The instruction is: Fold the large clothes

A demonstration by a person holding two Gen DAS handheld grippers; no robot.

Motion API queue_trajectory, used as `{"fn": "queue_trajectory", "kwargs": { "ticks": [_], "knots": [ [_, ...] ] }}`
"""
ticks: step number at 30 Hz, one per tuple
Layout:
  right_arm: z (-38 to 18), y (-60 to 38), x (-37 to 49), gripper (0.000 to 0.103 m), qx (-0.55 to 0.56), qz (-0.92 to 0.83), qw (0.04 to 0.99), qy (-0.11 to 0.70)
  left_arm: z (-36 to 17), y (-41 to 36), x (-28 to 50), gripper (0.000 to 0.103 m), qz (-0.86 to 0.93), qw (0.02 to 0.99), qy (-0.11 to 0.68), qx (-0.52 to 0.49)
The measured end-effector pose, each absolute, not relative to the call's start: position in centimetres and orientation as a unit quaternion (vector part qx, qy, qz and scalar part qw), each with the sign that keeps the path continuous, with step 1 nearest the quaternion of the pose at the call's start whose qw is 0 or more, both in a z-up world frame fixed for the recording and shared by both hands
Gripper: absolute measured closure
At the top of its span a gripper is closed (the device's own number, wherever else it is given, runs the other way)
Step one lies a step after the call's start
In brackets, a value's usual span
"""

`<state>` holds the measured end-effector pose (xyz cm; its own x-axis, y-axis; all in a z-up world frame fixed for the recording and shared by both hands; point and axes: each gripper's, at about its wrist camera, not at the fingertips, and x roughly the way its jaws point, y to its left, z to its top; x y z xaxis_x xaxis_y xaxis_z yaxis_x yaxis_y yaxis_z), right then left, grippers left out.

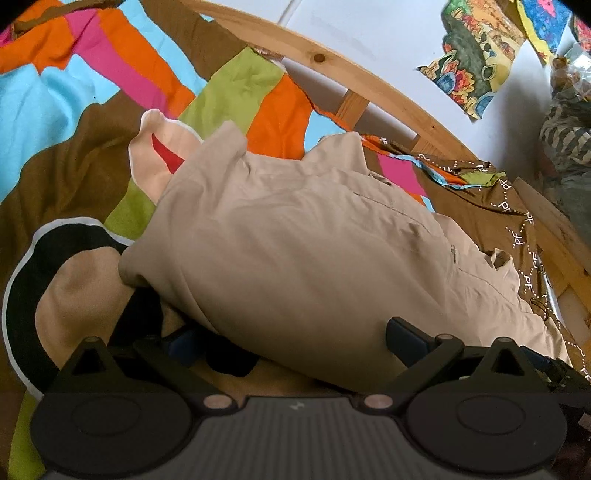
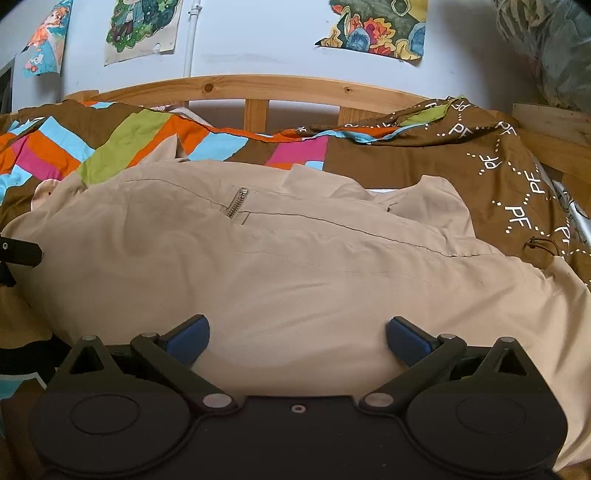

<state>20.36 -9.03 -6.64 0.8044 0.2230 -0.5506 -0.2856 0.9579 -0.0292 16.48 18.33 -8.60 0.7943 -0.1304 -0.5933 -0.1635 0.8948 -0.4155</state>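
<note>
Left wrist view: ahead of and beneath the left gripper (image 1: 295, 343), a bed spread with a striped cover (image 1: 74, 96) in brown, blue, orange, pink and green. Beyond that, a curved wooden bed frame (image 1: 317, 55) against a pale wall, with a colourful picture (image 1: 476, 62) pinned far ahead to the right. Lying on the cover straight ahead, a large beige jacket (image 1: 295, 240), bunched and rumpled, with a small zip showing right of centre. Ahead to the left, a pale pink piece with a red patch (image 1: 170, 155), poking out from under the jacket. Near left, a tan shape edged in black and white (image 1: 62, 295). Jaws spread wide, gripping nothing; jacket hem draped over the gap, hiding most of the left finger, with the right blue pad bare beside the cloth.

Right wrist view: same cover (image 2: 110, 140), bed frame (image 2: 258, 88) and wall pictures (image 2: 373, 29) ahead of the right gripper (image 2: 295, 343). Jacket (image 2: 277, 266) filling the middle, directly in front and stretching to both sides. Silver zip (image 2: 234, 205) ahead, slightly left. Jaws wide apart, holding nothing, both blue pads (image 2: 186, 341) clear, with the jacket's near edge lying between them. Far left edge, a black part of the other gripper, just beside the jacket.
</note>
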Motion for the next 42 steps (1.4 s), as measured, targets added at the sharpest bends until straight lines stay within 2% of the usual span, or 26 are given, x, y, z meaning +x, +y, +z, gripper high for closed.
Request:
{"fn": "queue_trajectory", "kwargs": {
  "ticks": [20,27,29,32,35,37,38,39,40,42],
  "knots": [
    [-6.7,-9.1,20.3,0.001,-0.053,0.133,0.949,0.280,-8.7,18.2,16.3,0.001,0.010,0.920,0.318,-0.229],
    [-6.7,-9.1,20.3,0.001,-0.053,0.133,0.949,0.280,-7.3,17.3,17.0,0.001,-0.039,0.905,0.380,-0.184],
    [-6.7,-9.2,20.3,0.001,-0.053,0.133,0.949,0.280,-7.0,18.0,17.6,0.001,-0.034,0.894,0.385,-0.225],
    [-6.7,-9.2,20.3,0.001,-0.053,0.133,0.949,0.279,-7.6,20.5,18.8,0.001,0.001,0.865,0.368,-0.340],
    [-6.7,-9.1,20.3,0.001,-0.053,0.133,0.949,0.279,-8.3,22.5,19.4,0.013,0.049,0.833,0.347,-0.429],
    [-6.7,-9.1,20.2,0.001,-0.052,0.133,0.950,0.279,-8.2,22.9,19.4,0.034,0.072,0.826,0.343,-0.442],
    [-6.7,-9.2,20.2,0.001,-0.052,0.133,0.950,0.279,-8.2,22.9,19.4,0.036,0.080,0.825,0.344,-0.441],
    [-6.7,-9.2,20.3,0.001,-0.051,0.133,0.950,0.279,-8.1,22.9,19.2,0.043,0.082,0.825,0.342,-0.442],
    [-6.6,-9.3,20.2,0.001,-0.046,0.135,0.950,0.278,-8.0,22.9,18.9,0.054,0.086,0.825,0.337,-0.445],
    [-6.5,-9.7,20.2,0.001,-0.030,0.141,0.951,0.274,-7.5,22.9,18.6,0.070,0.095,0.825,0.330,-0.449]
  ]
}}
